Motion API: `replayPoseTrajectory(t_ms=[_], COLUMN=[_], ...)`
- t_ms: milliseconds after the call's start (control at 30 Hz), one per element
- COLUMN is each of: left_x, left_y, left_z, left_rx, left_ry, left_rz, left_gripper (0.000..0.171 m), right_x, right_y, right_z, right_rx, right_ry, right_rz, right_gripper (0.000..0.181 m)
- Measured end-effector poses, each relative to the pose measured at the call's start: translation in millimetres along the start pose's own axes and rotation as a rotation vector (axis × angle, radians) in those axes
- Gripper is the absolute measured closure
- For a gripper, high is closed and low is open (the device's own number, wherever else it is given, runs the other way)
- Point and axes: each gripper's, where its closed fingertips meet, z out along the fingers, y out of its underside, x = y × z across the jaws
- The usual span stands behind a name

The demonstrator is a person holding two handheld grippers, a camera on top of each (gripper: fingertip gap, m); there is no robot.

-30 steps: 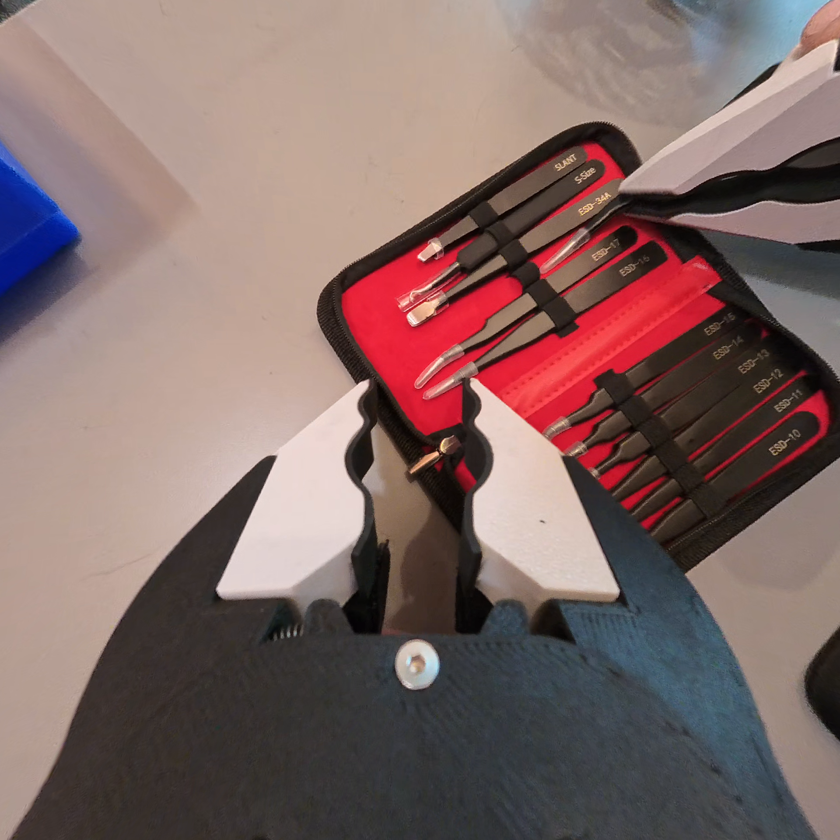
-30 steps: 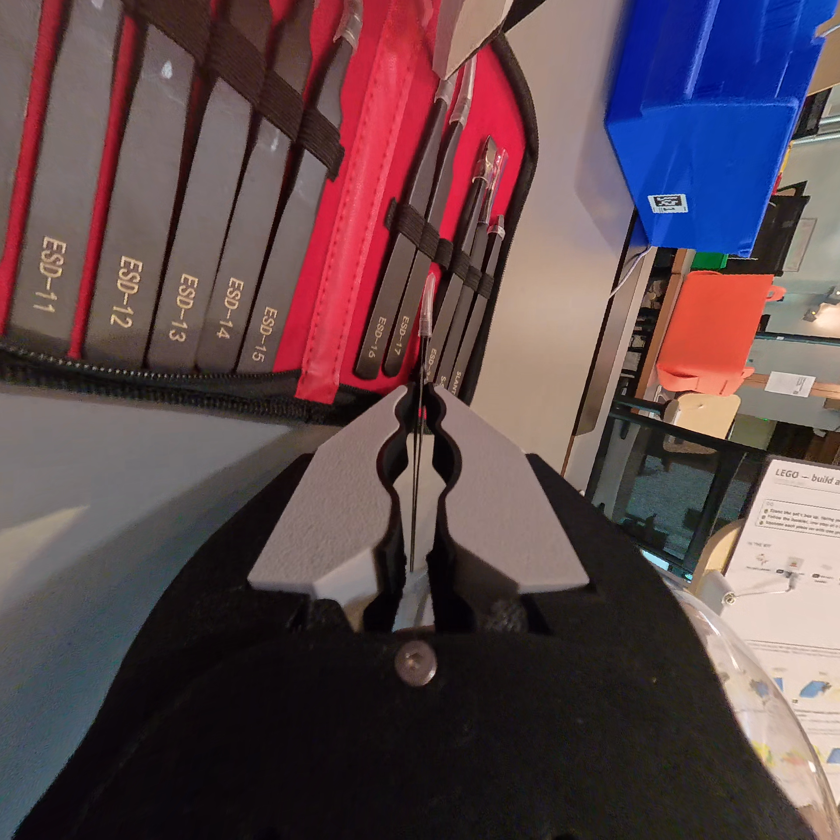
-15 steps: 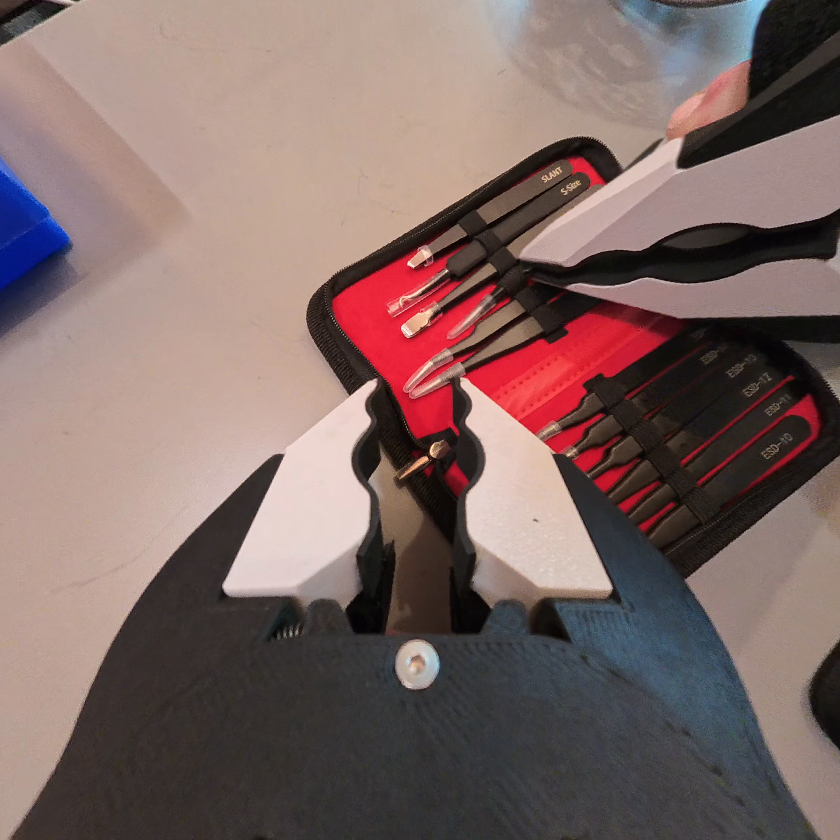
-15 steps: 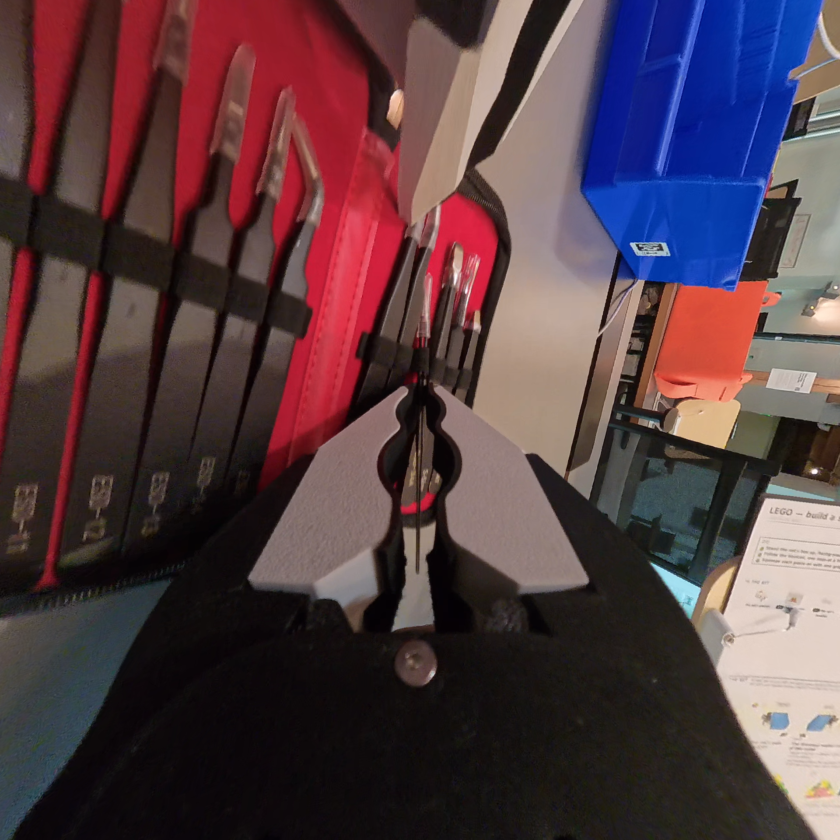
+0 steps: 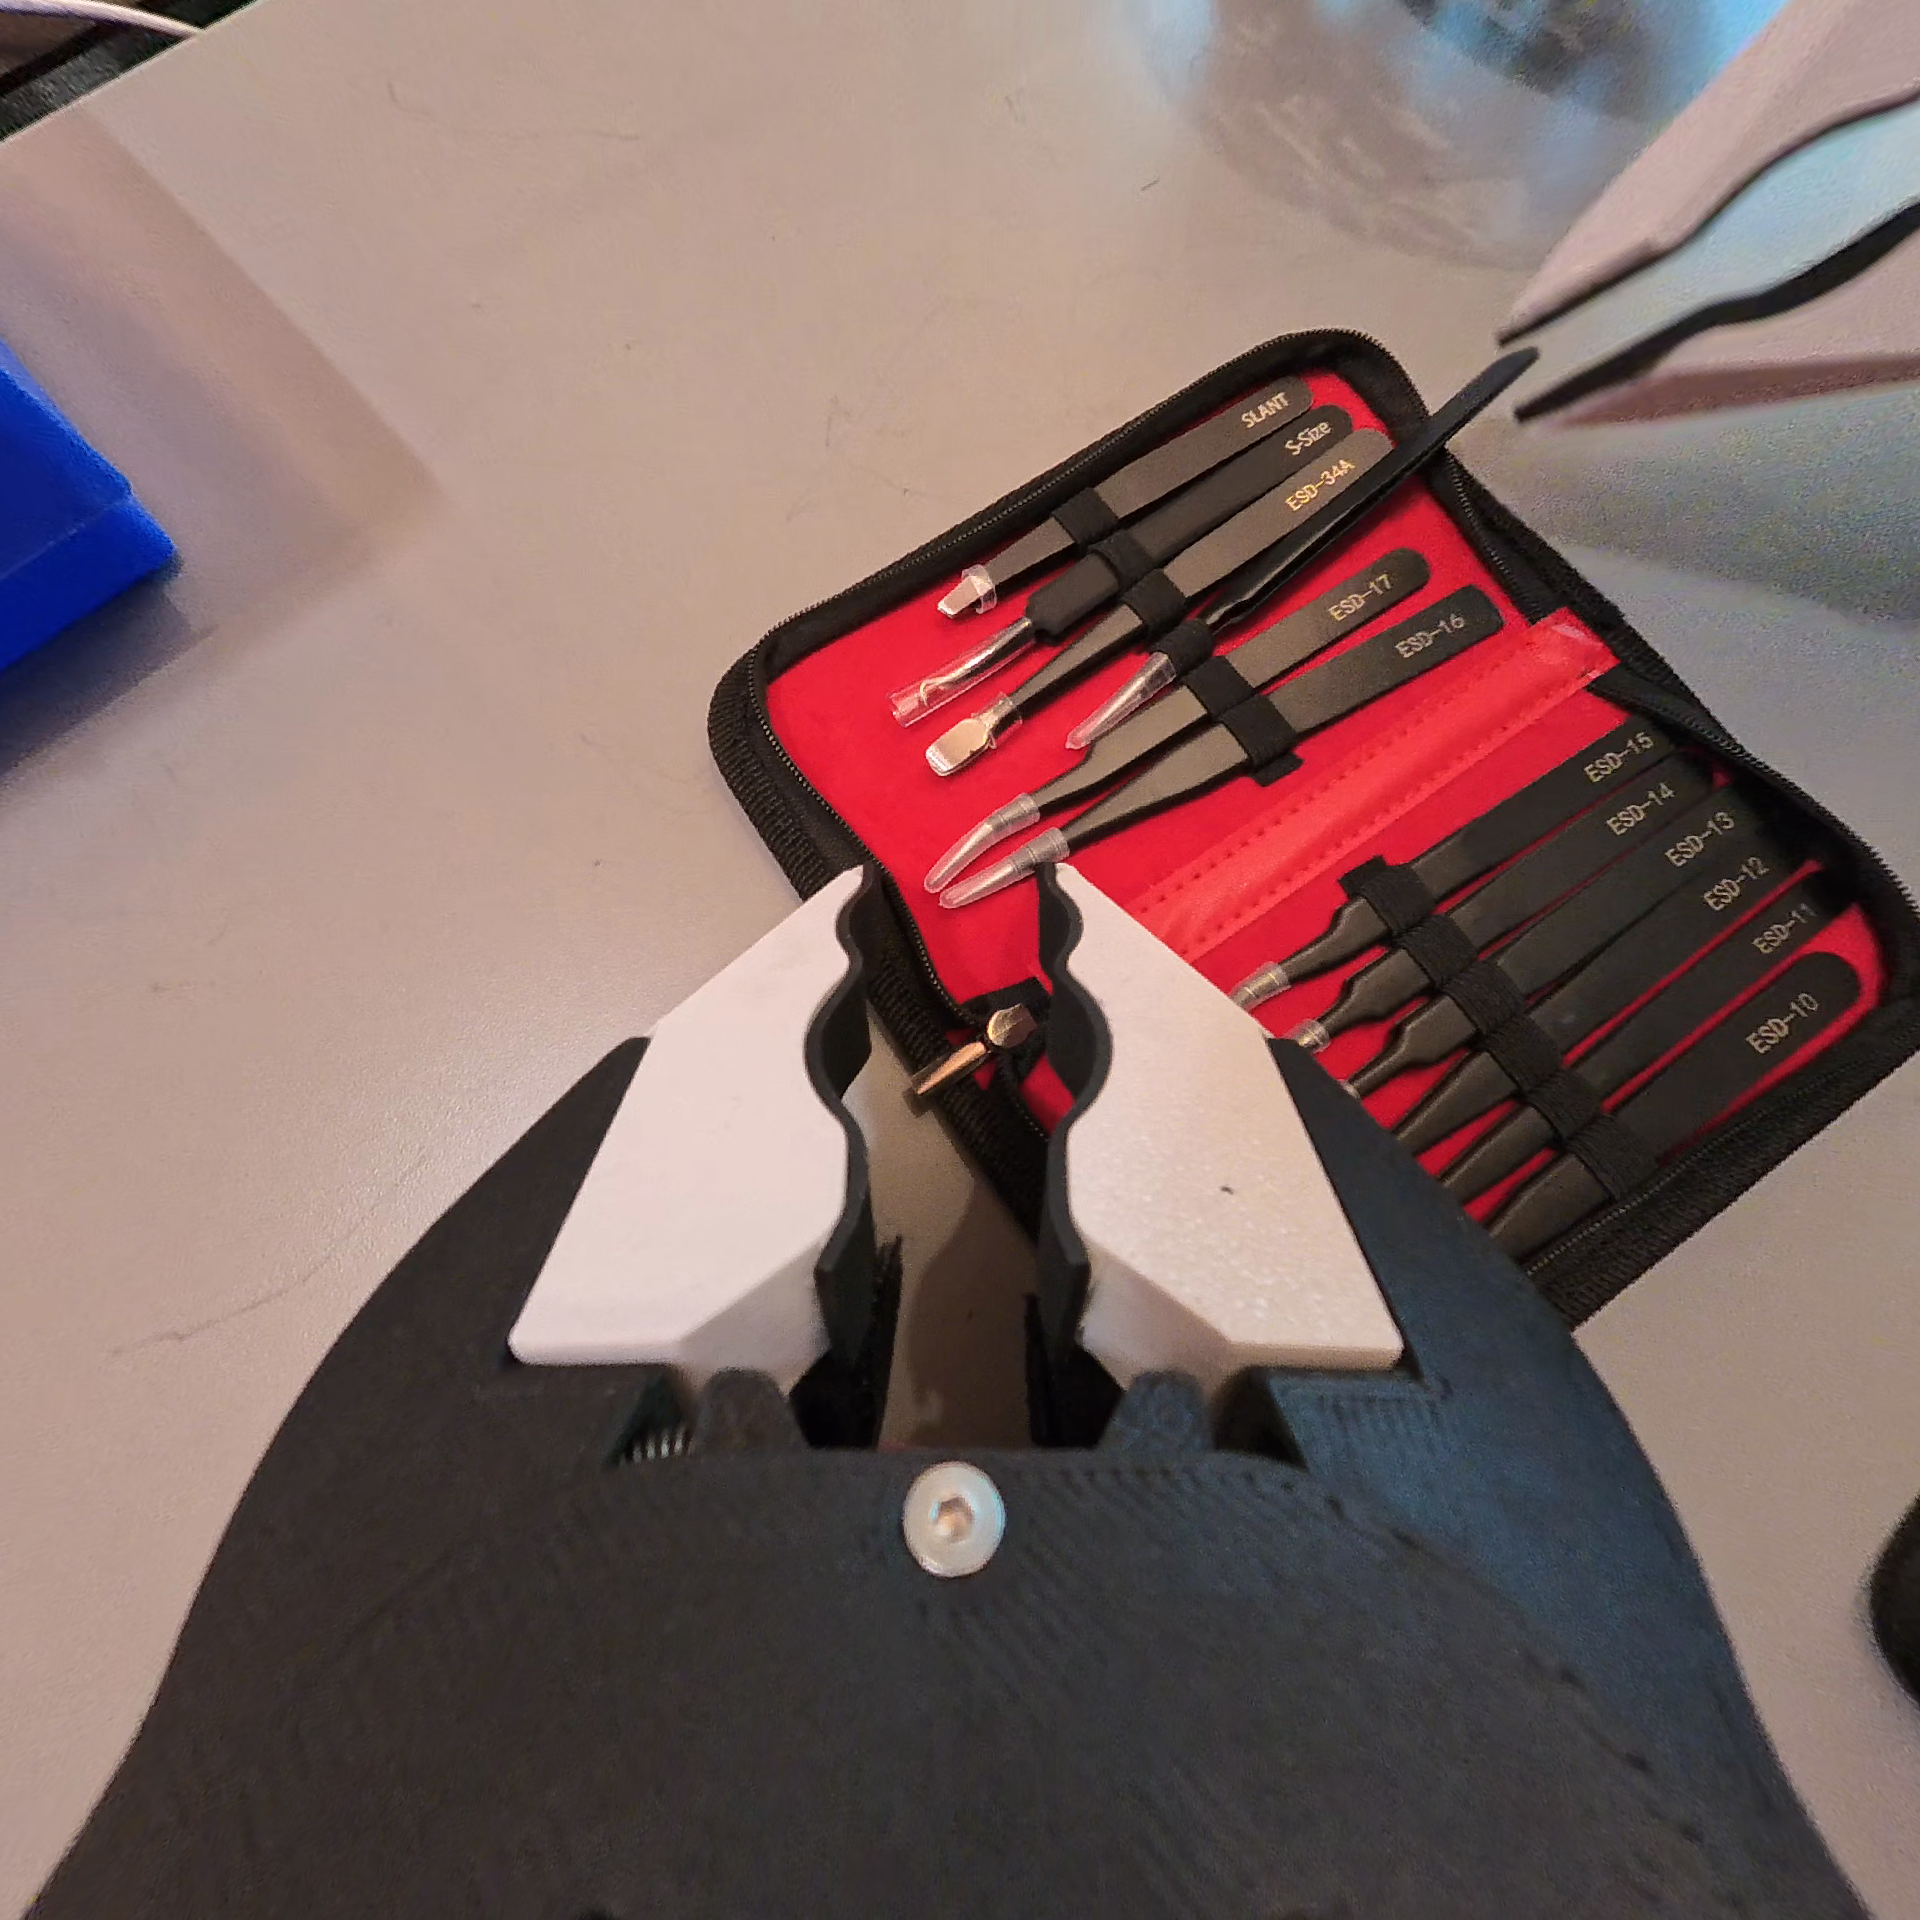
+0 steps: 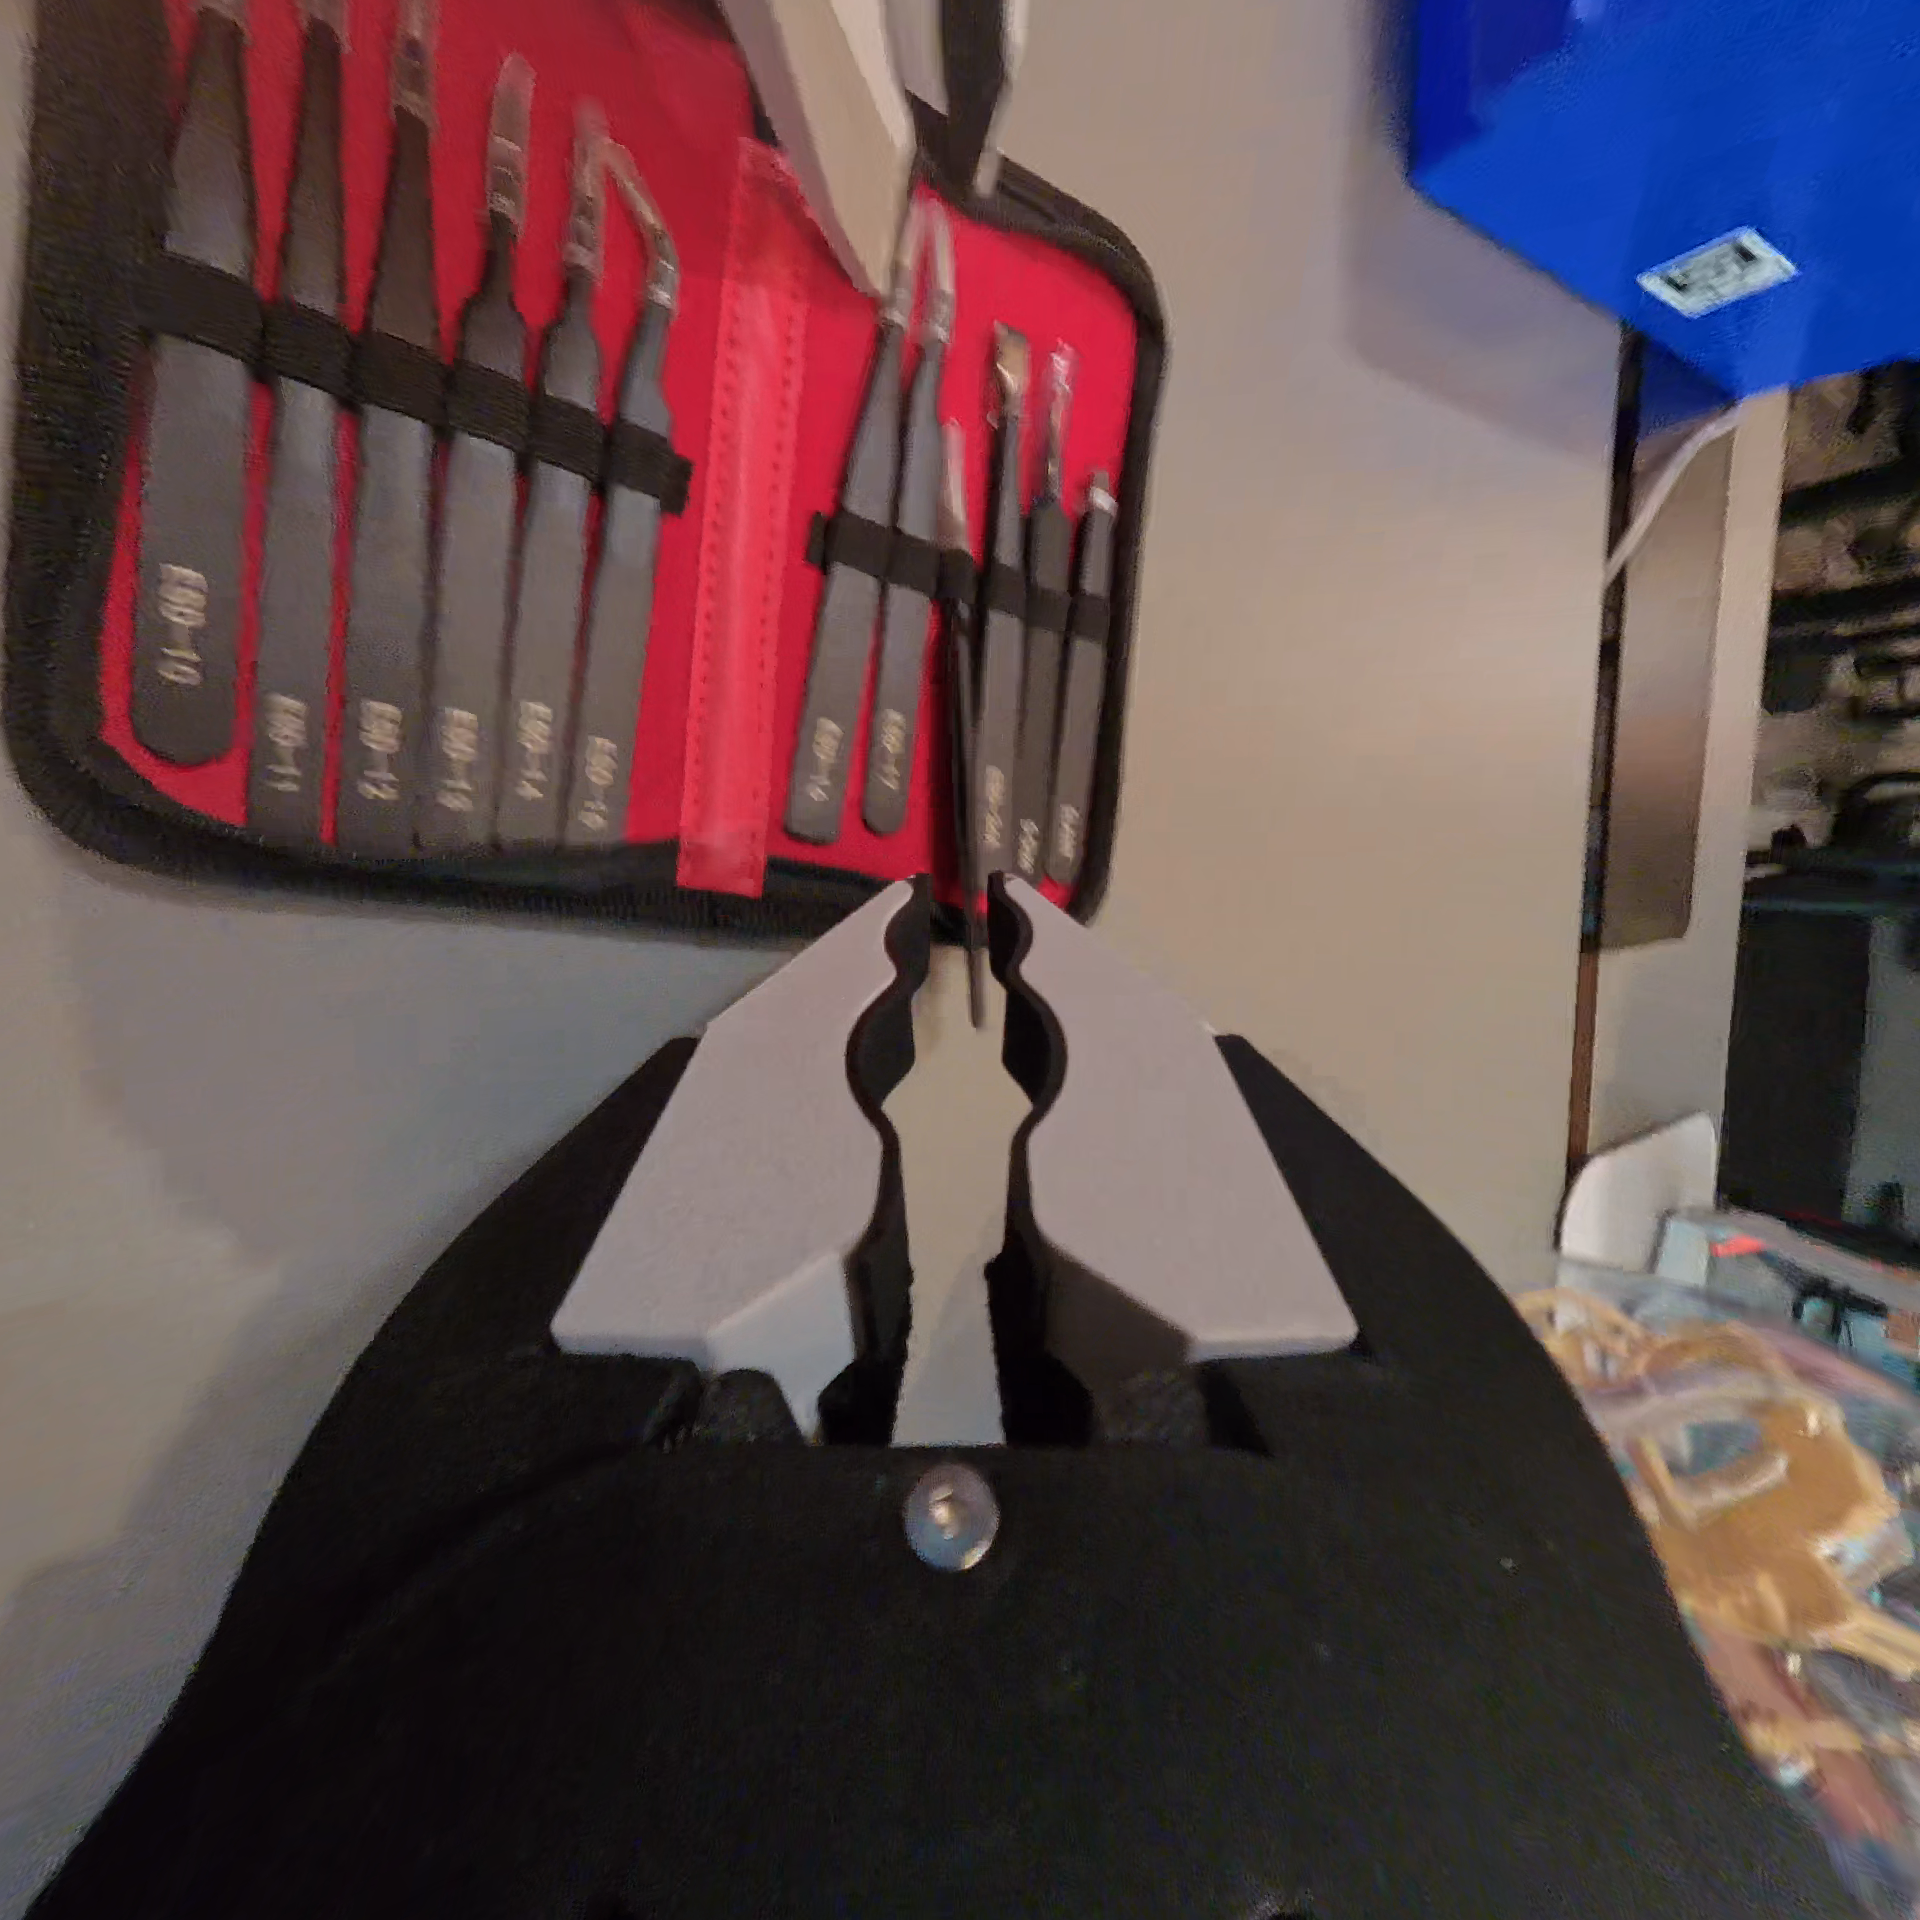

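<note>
The right gripper (image 6: 956, 883) has its fingers apart. The blunt rear end of one black tweezer (image 6: 961, 707) reaches into the gap between them, close to one pad. The gap is far wider than the thin metal, so nothing is clamped. The picture is too blurred to tell whether the pad touches the tweezer.

The tweezer comes out of an open black zip case (image 5: 748, 686) with a red lining, which lies flat on the grey desk (image 5: 520, 364), well in from the edges that show. Its capped tip (image 5: 1127, 691) is threaded under the elastic band (image 5: 1174, 623) on one half of the case. Its rear end stands up off the lining and slants out past the case's rim, unlike its five neighbours (image 5: 1195, 499), which lie flat and parallel under the same band. So it is in its slot, but not lying flat like the others. On the other half, six more tweezers (image 5: 1558, 956) sit side by side under their own band.

The left gripper (image 5: 954, 878) is also spread open and holds nothing. It sits at the opposite end of the case, near the tweezer tips. Its fingers straddle the zipped rim, with the brass zipper pull (image 5: 961, 1060) in the gap between them. Whether either finger presses on the case cannot be told.

A blue bin (image 5: 62, 540) stands apart from the case, close to one edge of the desk.
</note>
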Motion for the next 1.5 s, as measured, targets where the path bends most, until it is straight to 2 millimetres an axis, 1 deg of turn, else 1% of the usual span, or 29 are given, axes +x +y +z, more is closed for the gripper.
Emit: replayPoseTrajectory(t_ms=[67, 133, 233, 400, 467, 533, 567, 600, 667, 767, 867, 967, 1033, 1100, 1200, 1233, 1300, 1400, 1500], left_x=[-0.1, -0.1, -0.1, -0.1, -0.1, -0.2, -0.2, -0.1, -0.1, -0.1, -0.2, -0.2, -0.1, -0.2, -0.2, -0.2, -0.3, -0.2, -0.3], left_y=[-0.1, -0.1, 0.0, 0.0, 0.0, 0.1, 0.1, 0.1, 0.1, 0.0, -0.1, 0.1, 0.0, 0.1, 0.0, 0.0, 0.0, 0.1, 0.0], left_z=[0.0, 0.0, 0.0, 0.0, 0.0, 0.0, -0.1, -0.1, -0.2, -0.2, -0.2, -0.2, -0.3, -0.4, -0.4, -0.3, -0.3, -0.4, -0.3], left_rx=[0.0, -0.004, 0.002, 0.004, 0.004, 0.005, 0.006, 0.008, 0.011, 0.01, 0.007, 0.008, 0.009, 0.009, 0.008, 0.008, 0.006, 0.008, 0.007], left_ry=[0.003, 0.003, 0.002, 0.005, 0.005, 0.005, 0.005, 0.005, 0.004, 0.006, 0.011, 0.008, 0.007, 0.007, 0.012, 0.014, 0.015, 0.013, 0.013], left_rz=[-0.002, 0.001, -0.003, -0.005, -0.004, -0.005, -0.006, -0.005, -0.006, -0.004, -0.006, -0.007, -0.009, -0.009, -0.01, -0.01, -0.009, -0.01, -0.009], left_gripper=[0.145, 0.145, 0.145, 0.145, 0.145, 0.145, 0.145, 0.145, 0.145, 0.145, 0.145, 0.145, 0.145, 0.145, 0.145, 0.145, 0.145, 0.145, 0.145], right_x=[6.4, 4.8, 4.0, -3.6, -5.6, -15.1, -16.4, -14.5, -7.7, 4.9, 7.1, -2.9, -6.7, -7.0, -5.3, -6.1, -8.8, -10.8, -11.1], right_y=[9.6, 11.6, 6.9, 2.3, 0.5, -4.1, -5.4, -6.5, -8.2, 8.2, 18.6, 18.8, 20.6, 22.1, 30.3, 33.2, 36.1, 32.3, 28.3], right_z=[2.1, 7.1, 13.5, 19.1, 19.3, 20.3, 20.6, 18.4, 7.5, -1.3, -1.3, 3.7, 6.1, 1.6, -5.1, -4.5, 0.2, 4.7, 6.5], right_rx=[0.01, 0.025, 0.066, 0.065, 0.061, 0.079, 0.085, 0.094, 0.137, 0.135, 0.142, 0.142, 0.129, 0.136, 0.129, 0.122, 0.118, 0.132, 0.135], right_ry=[0.02, 0.002, -0.03, -0.047, -0.061, -0.112, -0.108, -0.091, -0.096, -0.125, -0.147, -0.203, -0.212, -0.214, -0.205, -0.206, -0.216, -0.222, -0.229], right_rz=[0.043, 0.073, 0.119, 0.071, 0.073, 0.089, 0.092, 0.099, 0.187, 0.327, 0.398, 0.426, 0.422, 0.431, 0.441, 0.445, 0.453, 0.458, 0.455], right_gripper=[0.174, 0.178, 0.181, 0.181, 0.181, 0.181, 0.181, 0.181, 0.181, 0.179, 0.168, 0.176, 0.176, 0.172, 0.166, 0.166, 0.174, 0.181, 0.181])
